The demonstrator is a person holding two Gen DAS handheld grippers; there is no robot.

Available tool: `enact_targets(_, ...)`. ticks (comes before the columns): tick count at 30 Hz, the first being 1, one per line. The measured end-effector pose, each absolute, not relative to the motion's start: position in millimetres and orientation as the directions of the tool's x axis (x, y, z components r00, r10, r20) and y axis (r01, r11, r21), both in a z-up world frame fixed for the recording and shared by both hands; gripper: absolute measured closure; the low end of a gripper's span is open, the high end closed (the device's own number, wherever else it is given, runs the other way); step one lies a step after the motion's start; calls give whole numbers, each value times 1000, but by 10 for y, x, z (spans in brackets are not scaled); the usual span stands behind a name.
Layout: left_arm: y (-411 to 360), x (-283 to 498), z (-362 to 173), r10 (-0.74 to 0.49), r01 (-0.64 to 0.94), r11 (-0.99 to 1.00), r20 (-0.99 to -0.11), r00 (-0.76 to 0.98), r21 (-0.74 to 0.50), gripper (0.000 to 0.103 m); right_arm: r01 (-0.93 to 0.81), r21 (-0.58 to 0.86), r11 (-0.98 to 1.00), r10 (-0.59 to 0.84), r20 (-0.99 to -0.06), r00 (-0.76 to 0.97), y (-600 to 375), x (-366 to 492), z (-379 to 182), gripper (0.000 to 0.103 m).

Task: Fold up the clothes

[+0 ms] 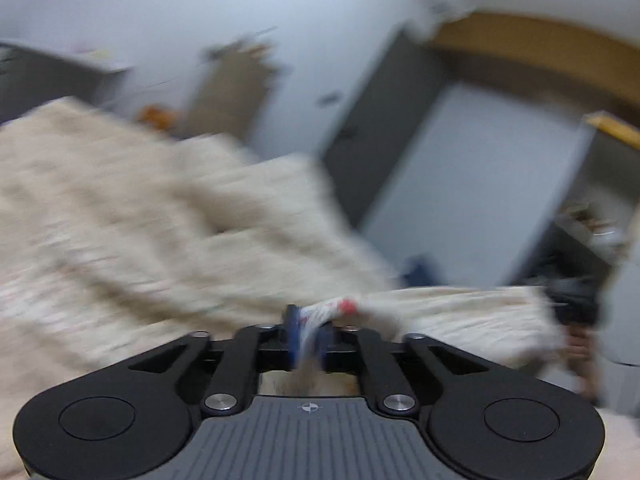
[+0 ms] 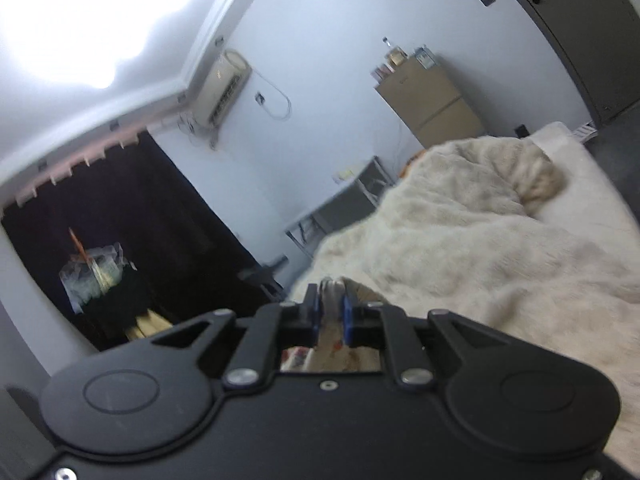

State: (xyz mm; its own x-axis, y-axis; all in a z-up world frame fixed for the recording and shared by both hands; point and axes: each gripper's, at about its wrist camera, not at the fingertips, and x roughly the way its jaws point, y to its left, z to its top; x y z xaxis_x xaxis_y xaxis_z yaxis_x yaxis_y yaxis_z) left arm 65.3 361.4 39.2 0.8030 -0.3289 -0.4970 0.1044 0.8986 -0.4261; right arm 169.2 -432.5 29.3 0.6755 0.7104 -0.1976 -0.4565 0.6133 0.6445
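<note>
Gripping a pale printed cloth (image 1: pixel 328 312) at both ends above a bed (image 2: pixel 572 168).
The left hand-held gripper (image 1: pixel 308 336) pinches a bunched corner between narrow blue pads; the cloth stretches away to its right. The right hand-held gripper (image 2: pixel 331 312), nearly closed, clamps another fold. A furry cream blanket (image 2: pixel 460 232) covers the bed beyond.

Each gripper, the left gripper (image 1: pixel 307 334) and the right gripper (image 2: pixel 331 312), is matte black with two round housings, angled link arms and silver screws, and its fingers (image 2: pixel 347 317) carry blue pads. The left body has a grey ribbed plate marked with a small crosshair.
</note>
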Motion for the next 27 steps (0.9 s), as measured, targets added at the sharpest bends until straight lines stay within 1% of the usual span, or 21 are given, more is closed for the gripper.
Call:
enact_targets(1,3646,659,256,-268,29,912,-540,798,-408,50,-428,610,667,676,-254,692,-4378,1632,149,92)
enact_targets(3,3681,657,-13,-192,-67,924,-607,772,-377,50,-407,492,769,611,-382,693,-4362,1580,-65,85)
enact_targets(4,3686,623,-197,-189,-85,922,-630,753,-378,48,-403,428,809,576,-441,689,-4342,1563,-157,85)
enact_targets(5,3674,588,-344,-212,-80,913,-631,746,-401,46,-403,393,827,557,-471,684,-4330,1547,-210,85)
enact_targets(6,3674,537,-394,-228,-73,907,-627,745,-415,41,-418,371,829,556,-479,679,-4324,1540,-211,85)
enact_targets(8,3644,400,-523,-265,-56,889,-610,747,-454,35,-430,331,840,542,-480,690,-4281,1529,-153,70)
enact_targets(9,3629,330,-589,-283,-48,879,-601,748,-474,32,-449,300,842,540,-469,699,-4213,1543,-68,67)
enact_targets(10,3580,270,-686,-313,-46,861,-599,737,-506,32,-471,280,836,548,-460,699,-4140,1562,-1,63)
enact_targets(12,3451,206,-831,-338,-37,854,-607,719,-519,31,-508,274,816,576,-455,679,-4002,1584,62,60)
enact_targets(15,3044,201,-1024,-310,1,911,-682,662,-413,31,-593,219,775,616,-477,628,-3590,1679,126,58)
enact_targets(16,2962,186,-1052,-278,2,930,-699,659,-367,36,-616,200,762,623,-486,613,-3449,1705,108,58)
enact_targets(17,2919,196,-1072,-247,2,945,-711,658,-326,52,-633,187,751,629,-494,601,-3334,1701,86,58)
enact_targets(18,2879,208,-1092,-216,1,958,-722,657,-285,86,-645,185,741,637,-500,587,-3253,1683,58,58)
enact_targets(19,2951,226,-1045,-208,-18,955,-714,668,-295,93,-663,185,725,648,-509,567,-3145,1680,19,58)
enact_targets(20,3130,191,-928,-231,-45,925,-652,722,-377,93,-681,184,709,658,-519,545,-3036,1677,-19,58)
enact_targets(21,3362,109,-778,-241,-71,879,-567,788,-472,94,-695,181,696,664,-530,528,-2943,1675,-58,58)
enact_targets(22,3567,12,-651,-233,-91,838,-504,832,-538,94,-706,169,688,662,-544,516,-2857,1674,-95,58)
enact_targets(23,3827,-111,-486,-209,-106,780,-416,885,-617,94,-713,160,683,661,-551,509,-2825,1656,-116,59)
enact_targets(24,3976,-186,-396,-194,-102,744,-360,912,-660,94,-719,160,676,665,-553,502,-2789,1653,-125,59)
enact_targets(25,4278,-351,-220,-156,-78,662,-239,958,-745,93,-725,162,670,670,-553,496,-2762,1642,-118,59)
enact_targets(27,4573,-501,-33,-87,-75,580,-153,984,-811,93,-738,155,657,677,-551,487,-2728,1599,-97,59)
